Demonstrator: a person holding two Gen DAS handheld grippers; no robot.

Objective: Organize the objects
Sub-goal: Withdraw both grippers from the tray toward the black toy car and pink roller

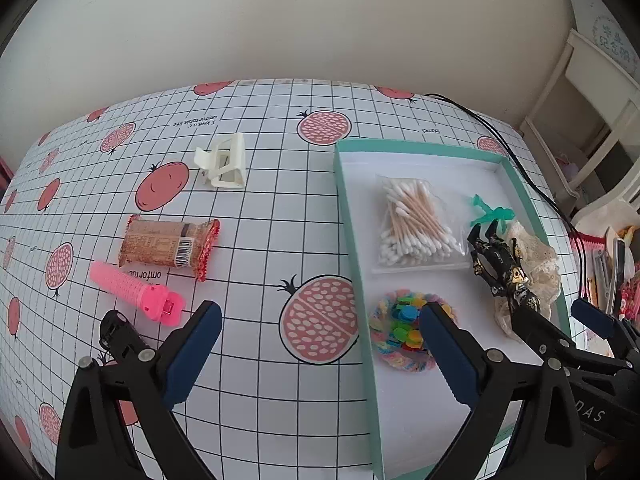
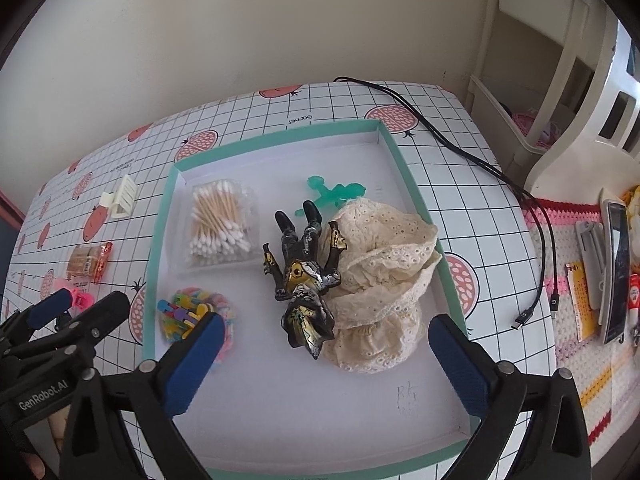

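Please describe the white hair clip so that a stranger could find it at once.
Start at the teal box; the items not yet packed lie on the checked tablecloth to its left. The hair clip lies farthest from the camera there, cream-white plastic, beyond the brown snack packet and pink roller.

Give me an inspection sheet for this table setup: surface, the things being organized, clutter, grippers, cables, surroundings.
Surface: table under a grid cloth with pomegranate prints.
Job's things in the teal box: bag of cotton swabs, colourful clips, black and gold figure leaning on a cream lace cloth, green toy.
Job's things outside the box: white hair claw, snack packet, pink roller.
Clutter: nothing seen on the cloth.
Grippers: left gripper open, empty; right gripper open, empty.
Cables: black cable runs beside the box, plugs lying free.
Surroundings: plain wall, white shelving, crocheted mat with small items.
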